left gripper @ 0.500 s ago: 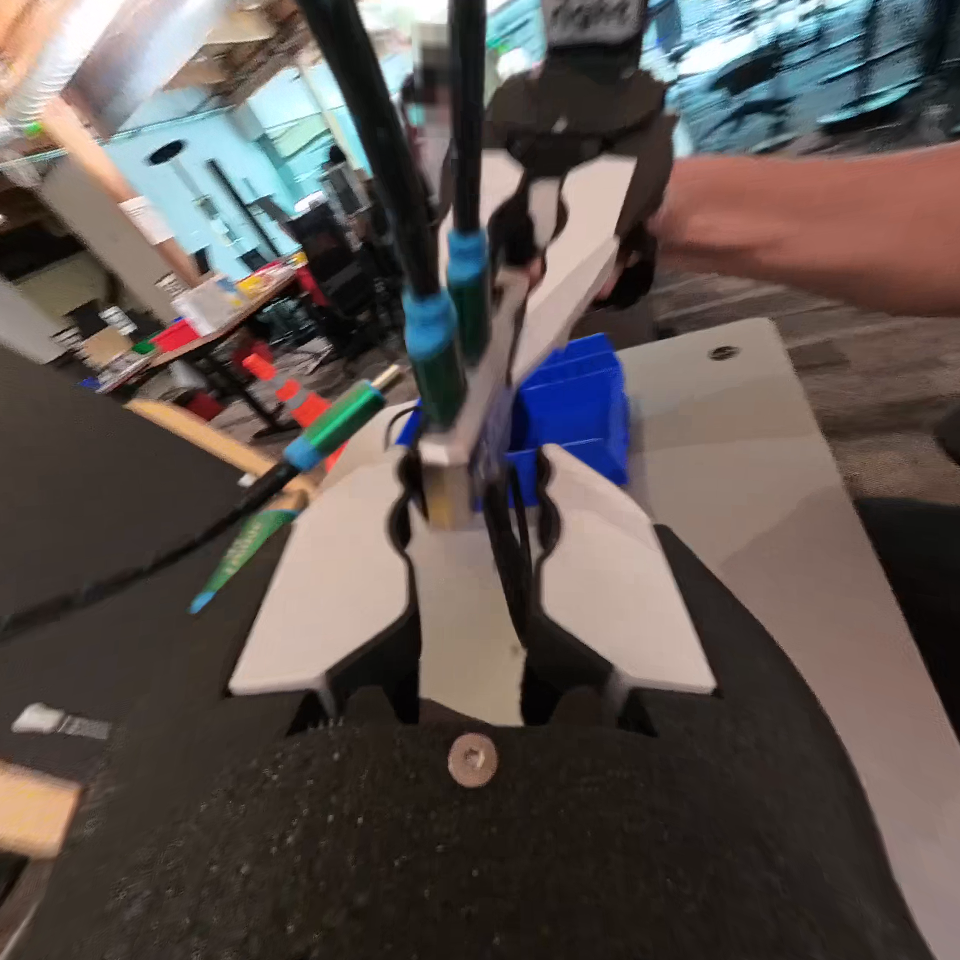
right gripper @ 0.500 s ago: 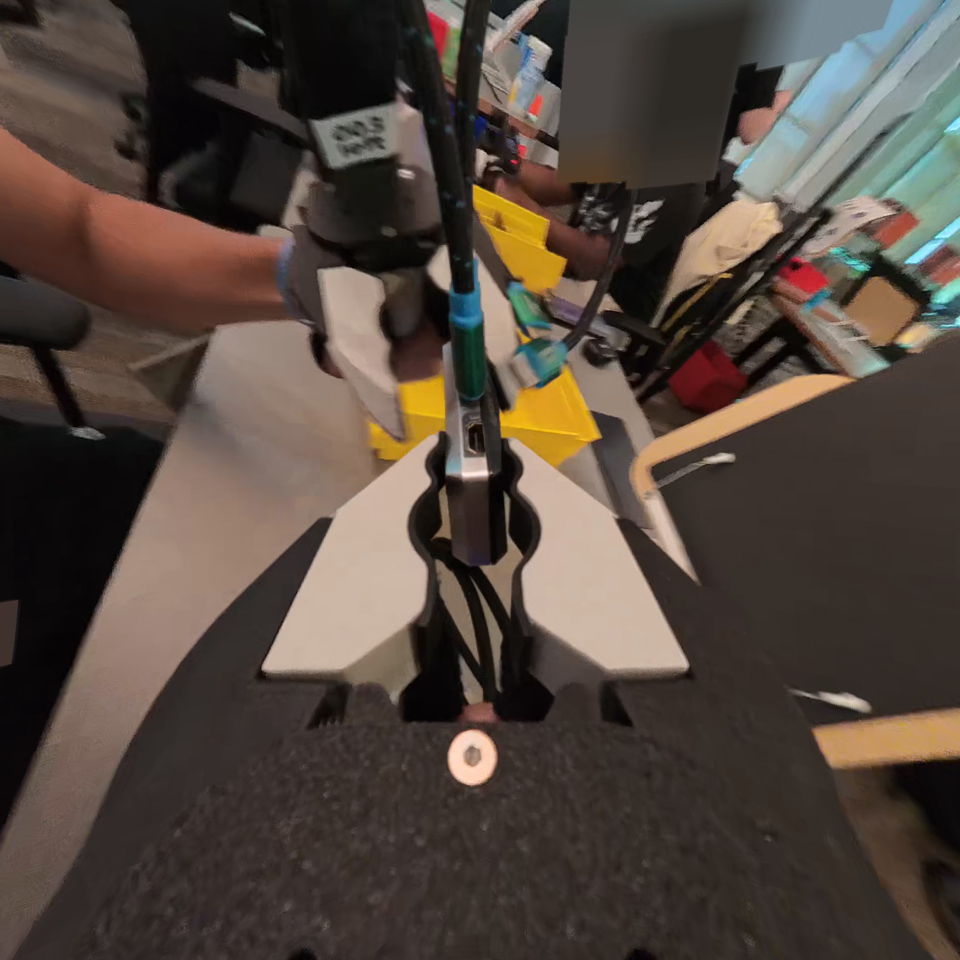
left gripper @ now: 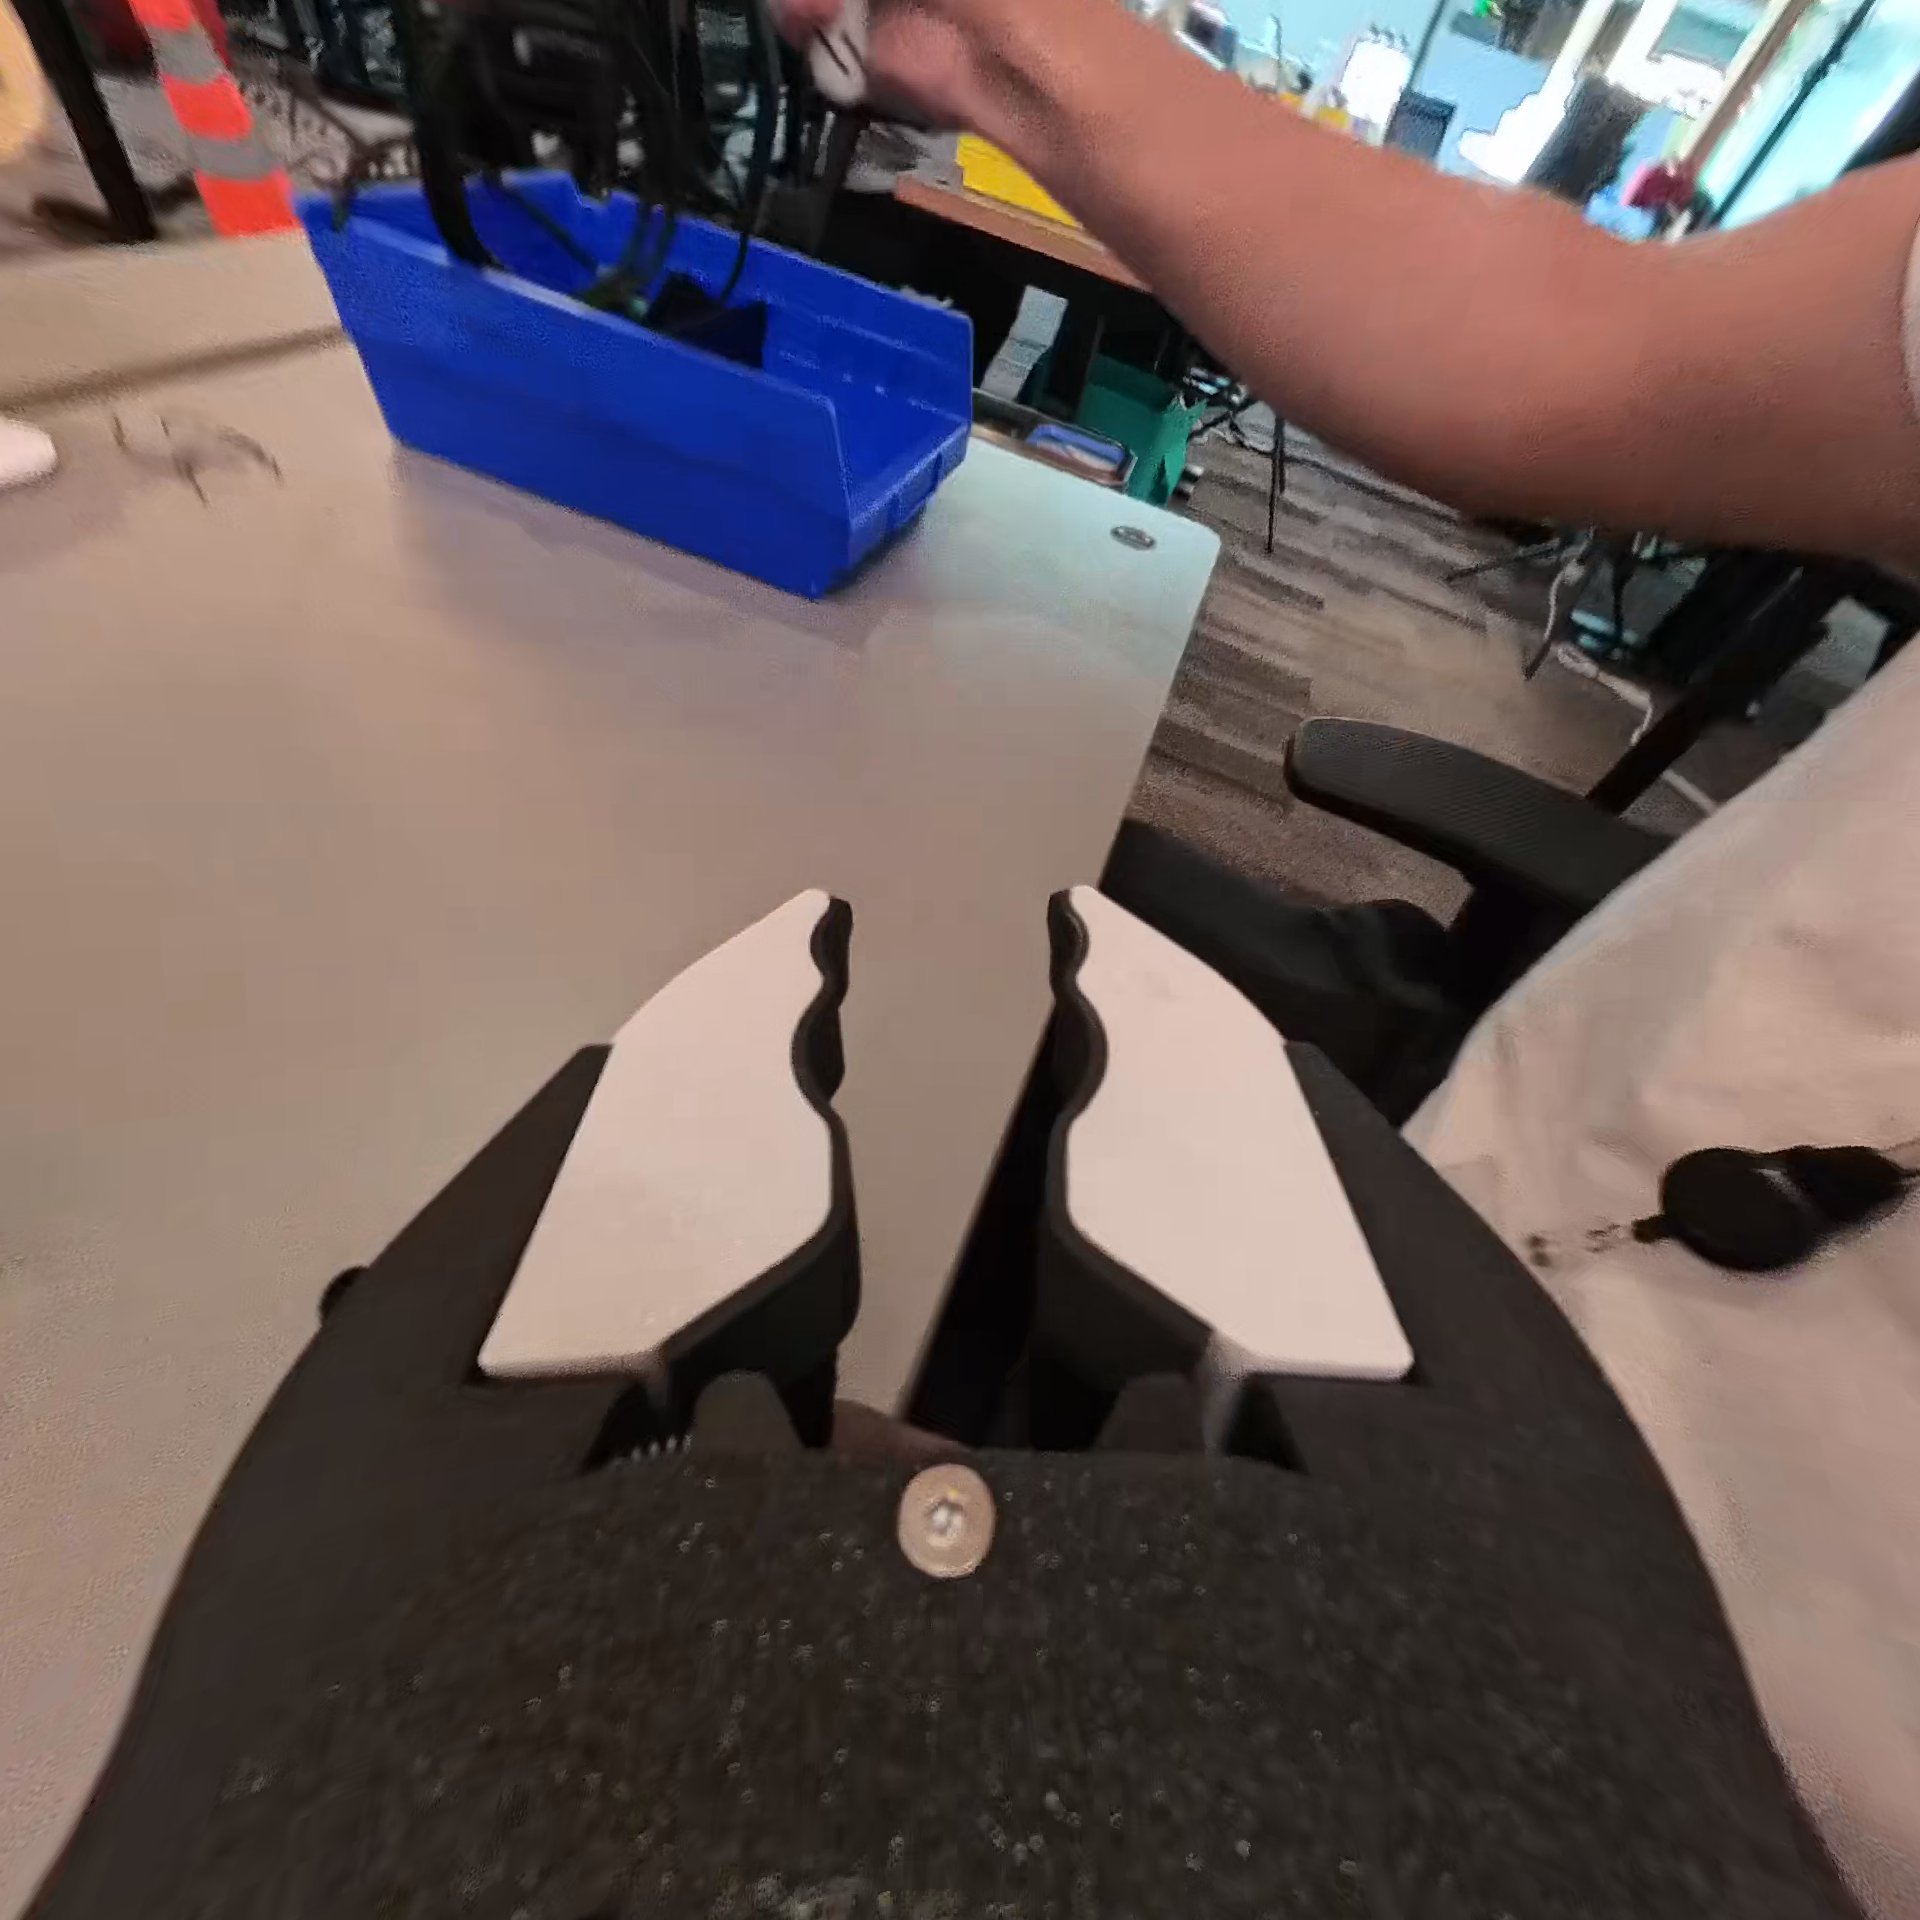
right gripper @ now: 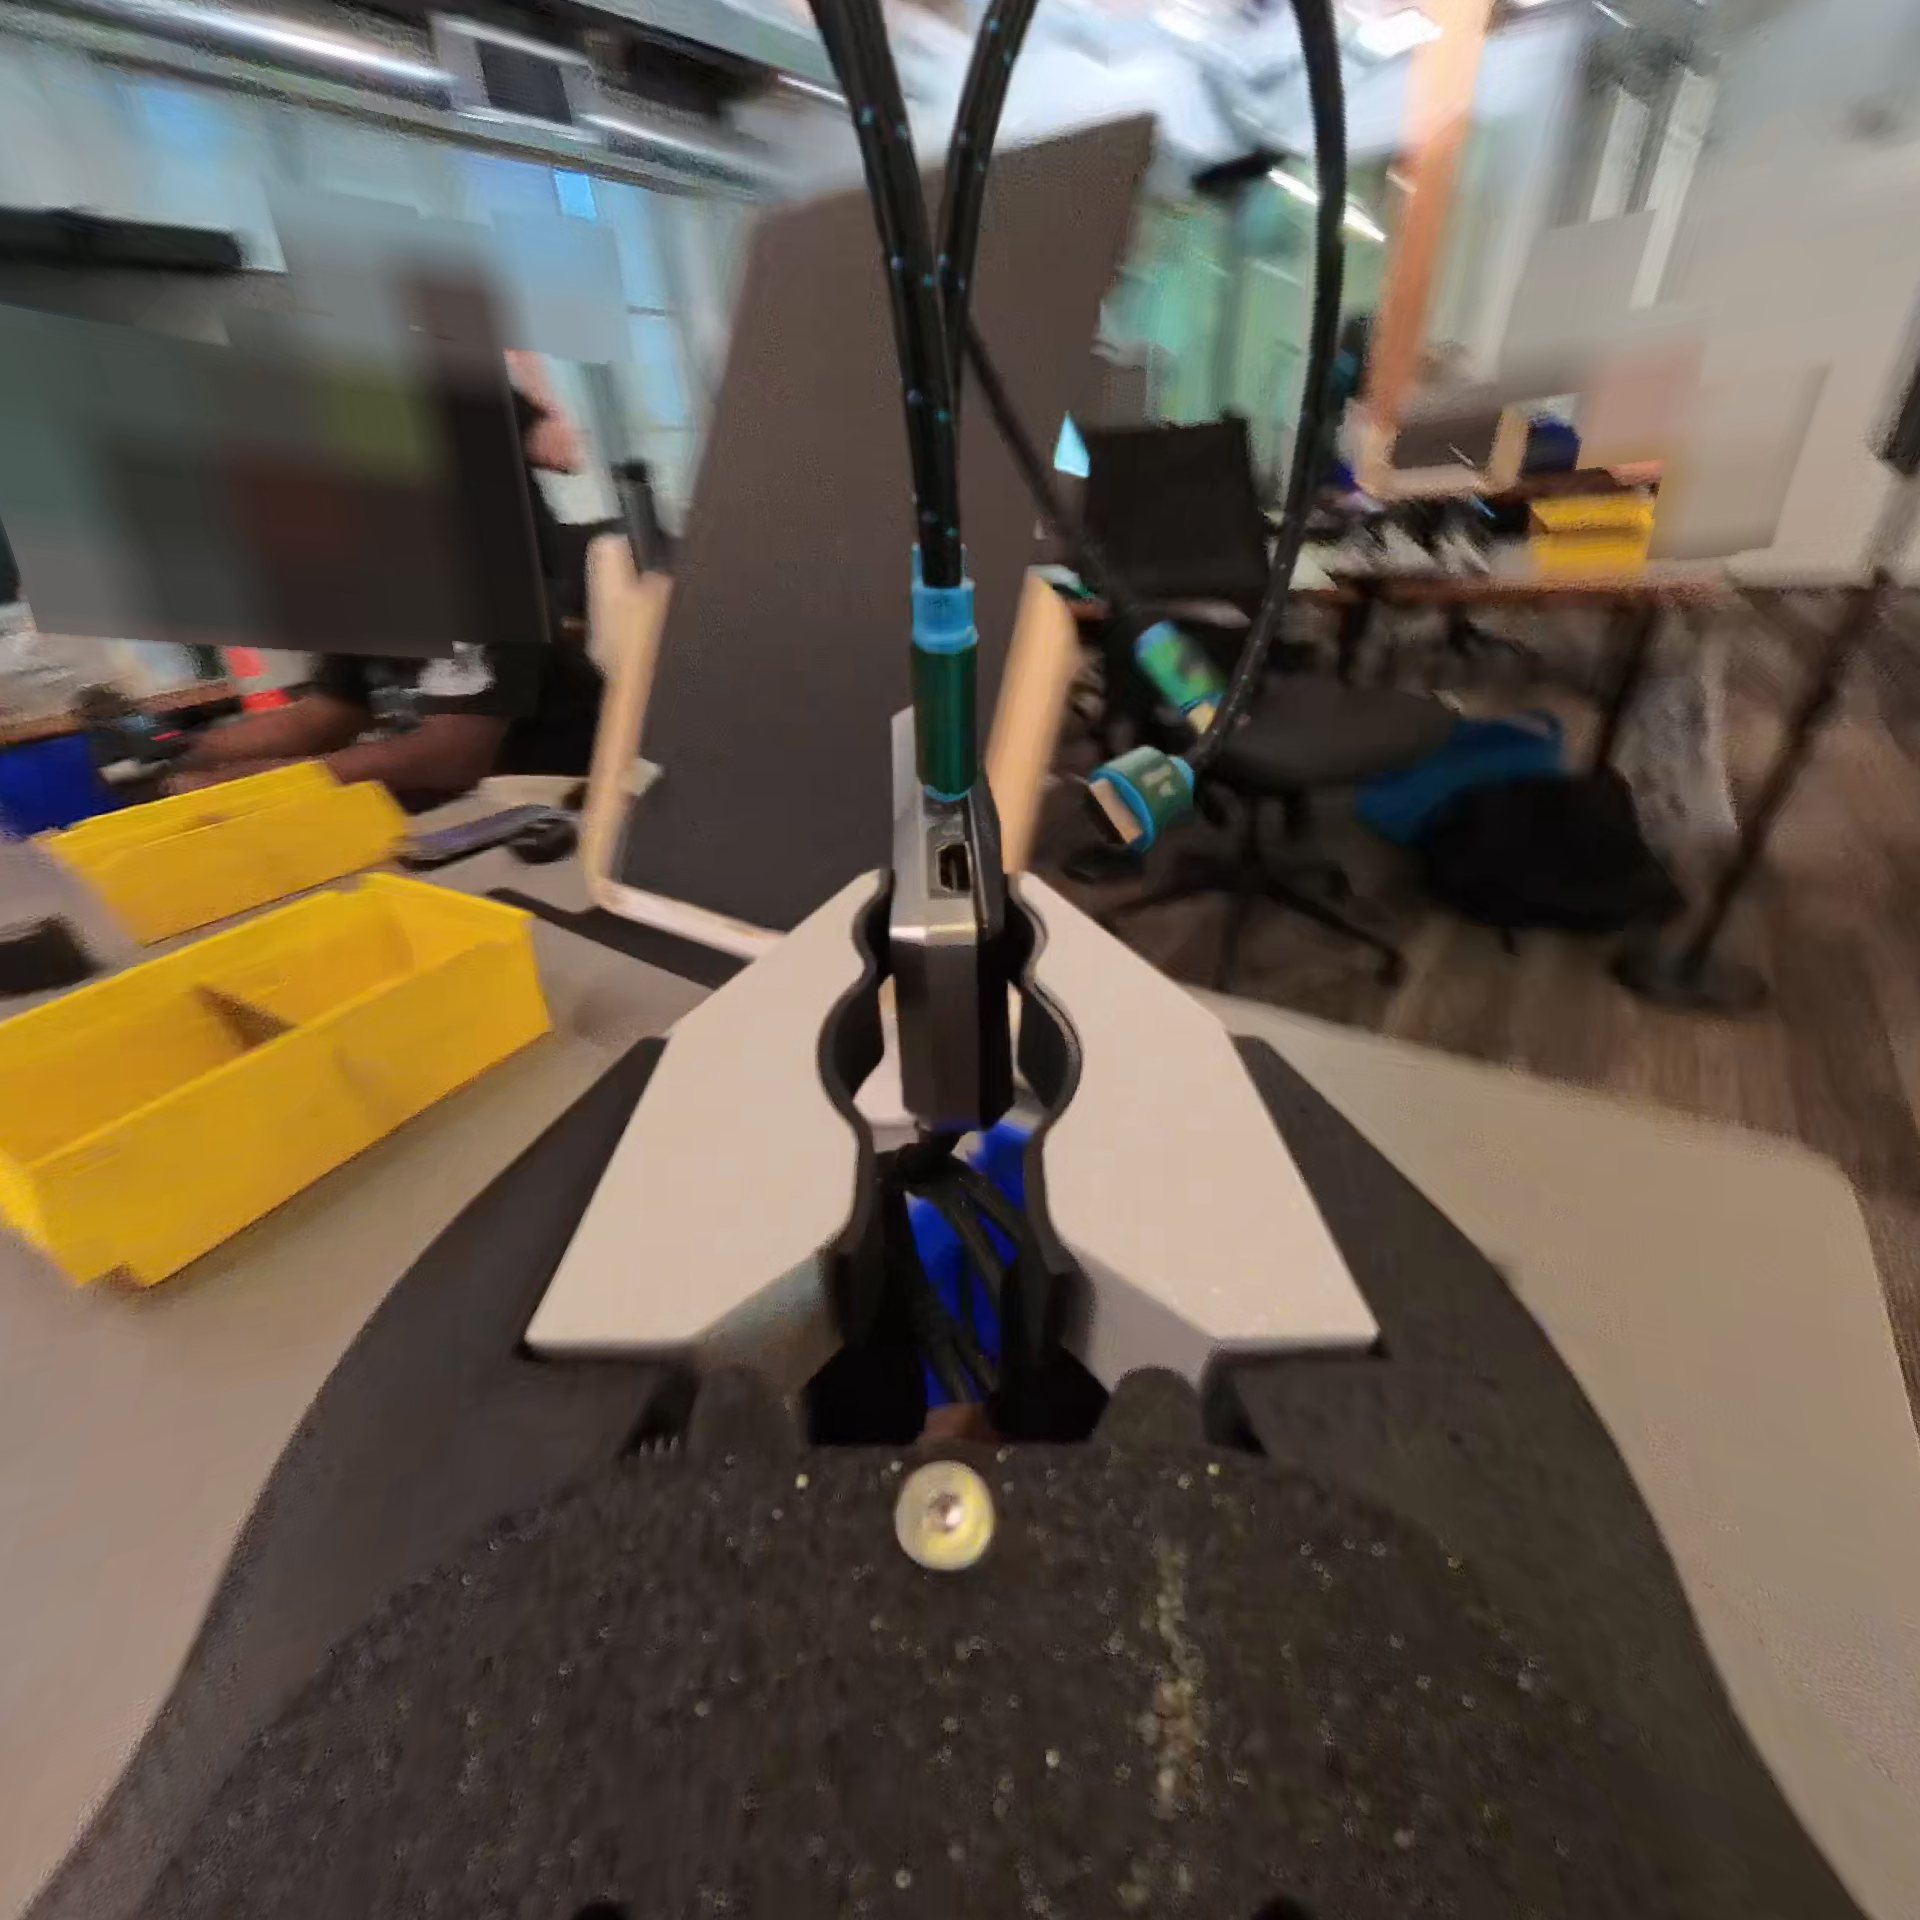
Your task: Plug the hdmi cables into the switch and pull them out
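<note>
The switch [right gripper: 940,977], a small grey metal box, is held upright between the two fingers of the right hand-held gripper [right gripper: 948,925], which is closed on it. One cable plug [right gripper: 943,707] with a green and blue shell is seated in the top of the switch, and beside it an empty port [right gripper: 953,868] is seen on the same face. A second plug [right gripper: 1138,795] hangs free on its black braided cable to the right of the switch, apart from it and not inserted. More black cables run down below the switch between the gripper fingers.

The left hand-held gripper [left gripper: 948,925] is open and holds nothing; only the grey worktop [left gripper: 520,727] is seen between its fingers. A blue bin [left gripper: 665,416] with cables in it stands on the worktop beyond this gripper, and the person's arm [left gripper: 1403,312] is stretched above the bin.

The pulling-out step seems to be in hand: one plug is out, one is left in. For the next move, the seated plug should be grasped by its shell with the left hand-held gripper and drawn straight along its own axis, while the switch is kept firmly clamped.
</note>
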Available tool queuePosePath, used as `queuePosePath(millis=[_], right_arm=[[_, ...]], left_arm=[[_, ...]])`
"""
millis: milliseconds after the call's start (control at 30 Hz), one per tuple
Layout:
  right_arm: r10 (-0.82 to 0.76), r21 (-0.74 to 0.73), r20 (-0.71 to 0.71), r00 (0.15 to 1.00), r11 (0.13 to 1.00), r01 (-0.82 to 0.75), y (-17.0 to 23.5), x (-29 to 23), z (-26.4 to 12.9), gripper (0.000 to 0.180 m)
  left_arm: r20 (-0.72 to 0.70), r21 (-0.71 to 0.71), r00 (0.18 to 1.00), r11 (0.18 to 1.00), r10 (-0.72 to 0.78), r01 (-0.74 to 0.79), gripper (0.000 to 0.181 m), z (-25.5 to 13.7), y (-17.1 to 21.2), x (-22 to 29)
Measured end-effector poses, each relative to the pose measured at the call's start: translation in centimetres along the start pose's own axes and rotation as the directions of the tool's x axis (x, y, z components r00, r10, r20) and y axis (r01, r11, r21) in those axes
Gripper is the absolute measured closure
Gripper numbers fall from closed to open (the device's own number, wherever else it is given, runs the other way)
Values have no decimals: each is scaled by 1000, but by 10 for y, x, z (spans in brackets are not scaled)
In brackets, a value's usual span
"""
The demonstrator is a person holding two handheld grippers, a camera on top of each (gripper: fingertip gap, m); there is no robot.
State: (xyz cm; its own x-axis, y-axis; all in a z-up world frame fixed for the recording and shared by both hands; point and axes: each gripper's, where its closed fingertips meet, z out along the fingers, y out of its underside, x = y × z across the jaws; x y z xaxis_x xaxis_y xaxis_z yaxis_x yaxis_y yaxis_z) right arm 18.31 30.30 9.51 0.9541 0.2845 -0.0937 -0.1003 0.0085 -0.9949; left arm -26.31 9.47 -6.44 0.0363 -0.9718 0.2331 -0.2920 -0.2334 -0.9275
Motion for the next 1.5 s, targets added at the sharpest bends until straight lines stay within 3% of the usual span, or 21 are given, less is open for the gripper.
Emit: queuePosePath(millis=[100, 233, 400, 667, 867, 1067, 1233, 1300, 1367, 1500], right_arm=[[10, -124, -169, 986, 992, -32, 79, 35, -20, 156], [31, -119, -344, 939, 990, -76, 101, 54, -38, 157], [29, -232, -420, 907, 963, -139, 157, 61, -25, 159], [272, -83, -517, 811, 928, -364, 167, 88, -17, 159], [186, -200, -598, 779, 907, -370, 177, 99, -34, 151], [64, -290, -580, 812, 915, -279, 165, 71, -70, 151], [12, -129, -461, 887, 988, -81, 126, -7, -106, 153], [6, -74, -467, 884, 996, -46, 131, -38, -125, 152], [4, -32, -558, 830, 999, -27, 143, -53, -149, 131], [-54, -72, -572, 819, 997, 15, 171, -85, -160, 132]], left_arm=[[28, 46, 995, 995, -94, 92, 146, -11, 19, 21], [81, 144, 980, 975, -182, 169, 149, -19, 31, 29], [49, 243, 956, 932, -288, 269, 152, -22, 32, 26], [101, 228, 957, 943, -272, 244, 153, -25, 40, 13], [109, 215, 951, 941, -290, 262, 153, -25, 44, 9], [201, 210, 937, 947, -285, 243, 153, -30, 49, -7], [418, 234, 880, 963, -223, 133, 152, -50, 48, -37], [504, 250, 839, 964, -207, 87, 152, -61, 47, -50], [543, 279, 814, 959, -208, 59, 154, -69, 44, -57], [592, 306, 778, 952, -210, 24, 154, -82, 42, -68]])
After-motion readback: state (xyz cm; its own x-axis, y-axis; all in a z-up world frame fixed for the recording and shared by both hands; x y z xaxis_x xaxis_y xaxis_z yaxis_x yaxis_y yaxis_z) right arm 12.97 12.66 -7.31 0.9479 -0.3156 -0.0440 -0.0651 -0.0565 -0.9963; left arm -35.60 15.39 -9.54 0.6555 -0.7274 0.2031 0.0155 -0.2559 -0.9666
